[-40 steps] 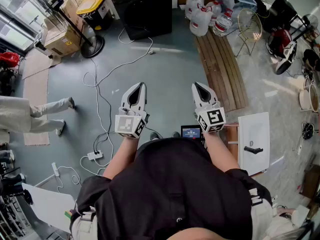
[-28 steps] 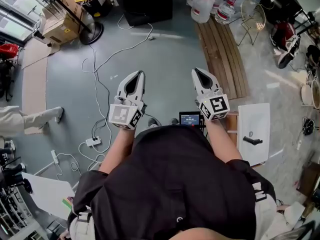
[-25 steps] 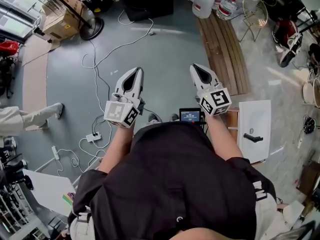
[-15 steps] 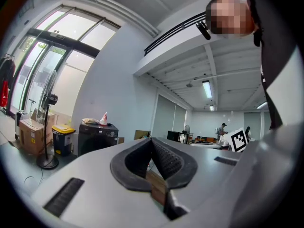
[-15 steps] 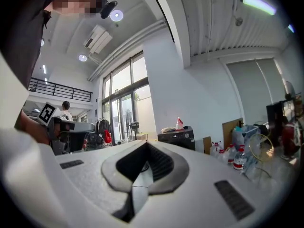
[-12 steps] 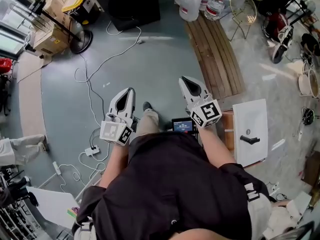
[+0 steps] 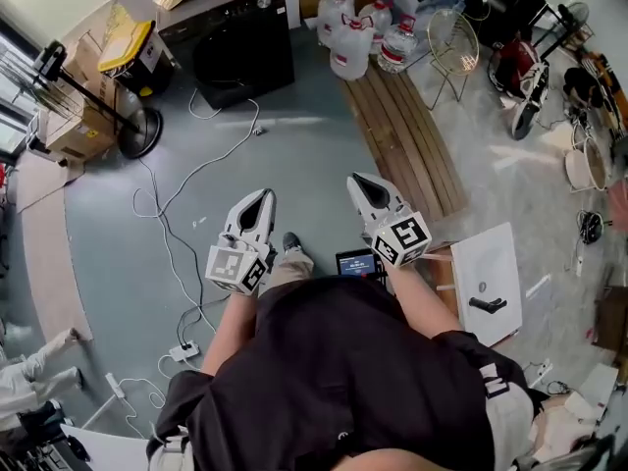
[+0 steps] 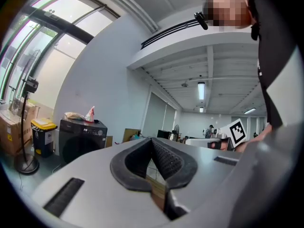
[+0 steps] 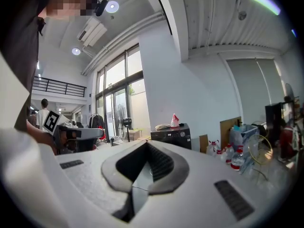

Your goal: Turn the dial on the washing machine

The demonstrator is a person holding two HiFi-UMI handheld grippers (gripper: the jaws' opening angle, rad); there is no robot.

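Note:
The black washing machine (image 7: 231, 42) stands on the floor at the far side of the room, its round dial (image 7: 263, 2) on the top panel. It also shows small in the left gripper view (image 8: 80, 137) and in the right gripper view (image 9: 172, 135), where the dial (image 9: 182, 134) is a pale dot. My left gripper (image 7: 263, 197) and right gripper (image 7: 355, 179) are held side by side in front of my body, pointing level toward the machine and well short of it. Both are shut with nothing between their pads (image 8: 152, 140) (image 9: 146, 144).
Cables (image 7: 186, 184) trail over the grey floor between me and the machine. Water jugs (image 7: 358, 32) and wooden planks (image 7: 402, 130) lie to its right, a fan stand (image 7: 137, 130), boxes (image 7: 74, 116) and a yellow-lidded bin (image 7: 132, 42) to its left. A white panel (image 7: 486, 283) lies at my right.
The washing machine has come fully into the head view as I walk toward it. Both grippers travelled with me, staying shut. The person at the left slid toward the lower left corner.

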